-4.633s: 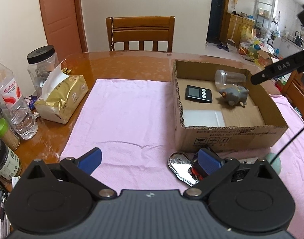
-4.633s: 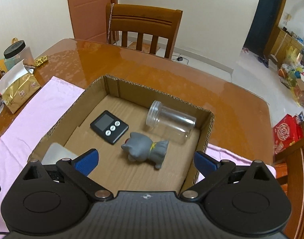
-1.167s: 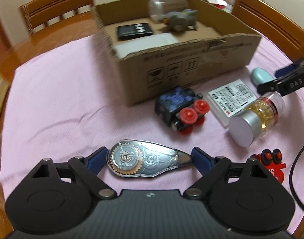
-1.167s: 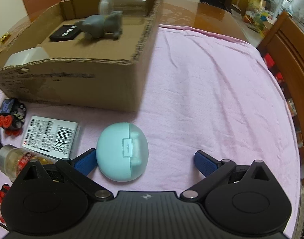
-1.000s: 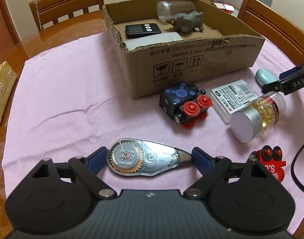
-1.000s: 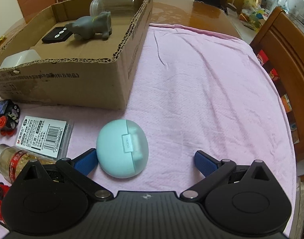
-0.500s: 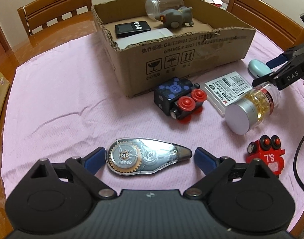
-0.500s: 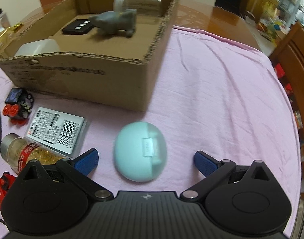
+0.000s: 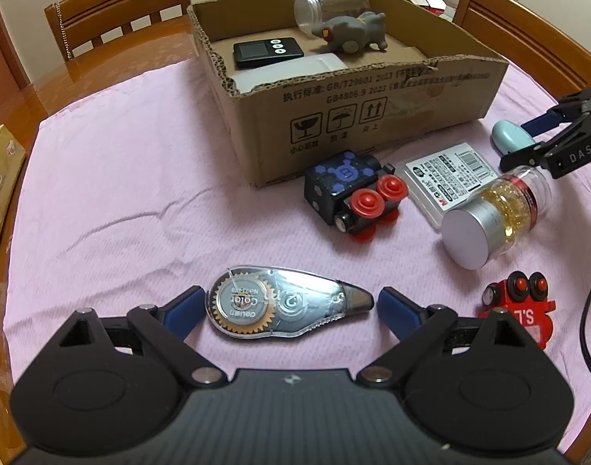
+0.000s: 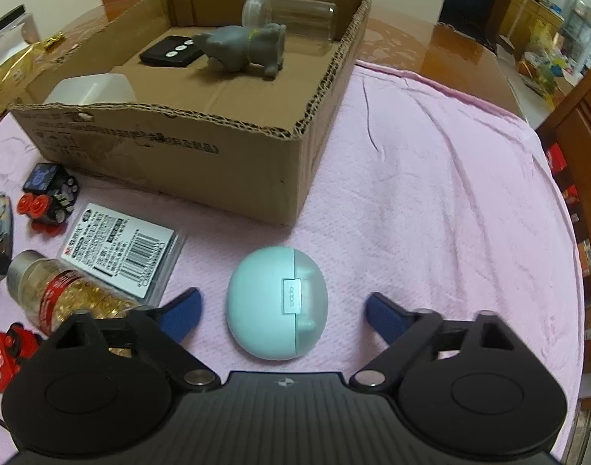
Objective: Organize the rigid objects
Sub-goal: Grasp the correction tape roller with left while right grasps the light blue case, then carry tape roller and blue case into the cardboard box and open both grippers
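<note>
Two blue pads of the left hand-held gripper (image 9: 287, 304) are standing wide apart around the tape roller (image 9: 283, 306), which is lying flat on the pink cloth (image 9: 121, 178) of the bench without being pressed, while a black toy train (image 9: 353, 190), a card pack (image 9: 450, 174), a pill bottle (image 9: 493, 217) and a red toy (image 9: 520, 310) are sitting beyond, in front of the box (image 9: 373, 116). Seen from the right wrist, the right hand-held gripper (image 10: 283, 310) is closing with the earbud case (image 10: 276, 317) lying between its pads, neither pad touching it yet, and the box (image 10: 179, 155) behind is holding a grey figure (image 10: 248, 48), a timer (image 10: 171, 56) and a clear jar (image 10: 291, 13).
</note>
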Available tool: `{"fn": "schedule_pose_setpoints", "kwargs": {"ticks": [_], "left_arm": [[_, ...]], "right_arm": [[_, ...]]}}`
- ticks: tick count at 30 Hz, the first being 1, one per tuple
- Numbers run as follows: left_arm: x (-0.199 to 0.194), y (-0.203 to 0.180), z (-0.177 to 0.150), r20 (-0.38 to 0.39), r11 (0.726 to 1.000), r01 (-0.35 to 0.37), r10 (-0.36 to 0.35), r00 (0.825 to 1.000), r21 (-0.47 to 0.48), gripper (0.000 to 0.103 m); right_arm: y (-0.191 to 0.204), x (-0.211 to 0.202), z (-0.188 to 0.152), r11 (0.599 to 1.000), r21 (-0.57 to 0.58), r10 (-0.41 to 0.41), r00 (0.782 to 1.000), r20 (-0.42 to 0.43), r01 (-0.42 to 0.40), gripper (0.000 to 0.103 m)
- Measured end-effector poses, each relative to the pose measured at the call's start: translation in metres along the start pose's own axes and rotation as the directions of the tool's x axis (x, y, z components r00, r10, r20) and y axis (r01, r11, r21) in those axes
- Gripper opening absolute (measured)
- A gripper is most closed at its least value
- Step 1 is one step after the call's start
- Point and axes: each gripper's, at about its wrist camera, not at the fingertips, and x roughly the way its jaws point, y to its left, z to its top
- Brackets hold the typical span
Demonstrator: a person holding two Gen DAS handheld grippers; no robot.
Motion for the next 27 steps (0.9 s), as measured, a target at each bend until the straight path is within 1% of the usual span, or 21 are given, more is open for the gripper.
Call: {"fn": "schedule_pose_setpoints", "kwargs": {"ticks": [1,4,6,8,15,16,18,23,27], "left_arm": [[0.0,0.0,0.0,-0.001,1.0,-0.001,0.001,1.0,-0.003,0.096],[-0.001,0.001,0.001,-0.001,1.0,-0.001,0.001,1.0,-0.014,0.091],[-0.001,0.002,0.002,-0.007,1.0,-0.004,0.004,1.0,-0.021,0.09],[-0.001,0.002,0.002,-0.009,1.0,-0.005,0.005,1.0,-0.021,0.09],[0.0,0.0,0.003,-0.019,1.0,-0.006,0.006,1.0,-0.023,0.09],[0.0,0.0,0.003,-0.021,1.0,-0.006,0.006,1.0,-0.024,0.089],[0.001,0.0,0.004,-0.025,1.0,-0.007,0.007,1.0,-0.024,0.089],[-0.001,0.001,0.007,-0.034,1.0,-0.012,0.011,0.999,-0.017,0.089],[-0.008,0.001,0.011,-0.04,1.0,-0.026,0.025,0.999,-0.009,0.089]], "right_arm": [[0.0,-0.002,0.0,1.0,-0.006,0.002,1.0,0.001,-0.002,0.081],[0.003,-0.005,-0.001,1.0,-0.026,0.007,1.0,0.004,-0.007,0.071],[0.005,-0.007,-0.001,0.999,-0.044,0.013,1.0,0.006,-0.013,0.063],[0.009,-0.008,0.0,0.998,-0.062,0.013,1.0,0.006,-0.013,0.062],[0.01,-0.005,0.005,0.996,-0.083,0.011,1.0,0.004,-0.01,0.063],[0.011,-0.005,0.006,0.996,-0.089,0.01,1.0,0.002,-0.01,0.063],[0.013,-0.006,0.006,0.995,-0.096,0.0,1.0,0.001,0.0,0.058],[0.018,-0.007,0.006,0.994,-0.107,-0.021,1.0,-0.004,0.021,0.058],[0.02,-0.011,0.007,0.991,-0.135,-0.02,1.0,-0.011,0.019,0.058]]}}
